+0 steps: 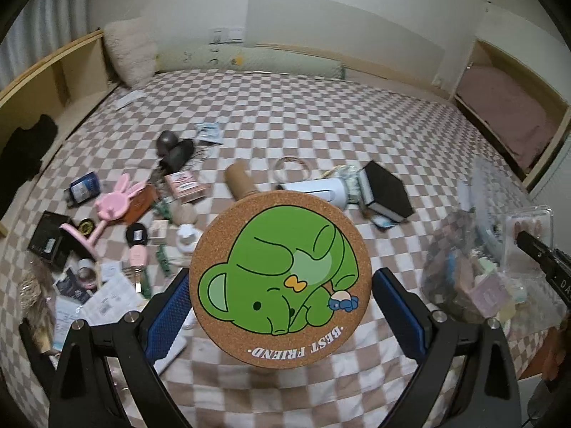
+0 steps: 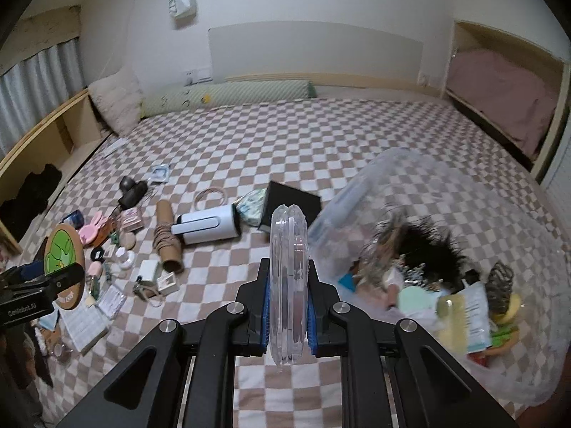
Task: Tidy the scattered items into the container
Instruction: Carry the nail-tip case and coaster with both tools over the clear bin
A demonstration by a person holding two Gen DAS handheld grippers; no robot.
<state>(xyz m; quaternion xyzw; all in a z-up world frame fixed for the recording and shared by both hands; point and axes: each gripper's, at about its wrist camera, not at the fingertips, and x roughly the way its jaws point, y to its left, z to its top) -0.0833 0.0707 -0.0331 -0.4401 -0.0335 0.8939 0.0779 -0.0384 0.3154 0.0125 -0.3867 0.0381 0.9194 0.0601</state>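
A wide bed [image 2: 321, 135] fills the room, spread with a brown-and-white checkered cover. At its head lie a long pale green bolster [image 2: 228, 94] and a fluffy cream pillow [image 2: 116, 101] (leaning in the corner). Behind them the wall [image 2: 321, 0] is plain white, with a pale panel [image 2: 314, 53] above a wooden ledge. A low wooden shelf [image 1: 53, 71] runs along one side under a grey curtain [image 2: 35, 85]; opposite, a wooden alcove [image 2: 506, 96] holds pink bedding. The light is dim and even.

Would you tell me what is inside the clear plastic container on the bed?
The clear container holds black bristly fluff, a mint round piece and a pale packet; whatever lies beneath them is covered.
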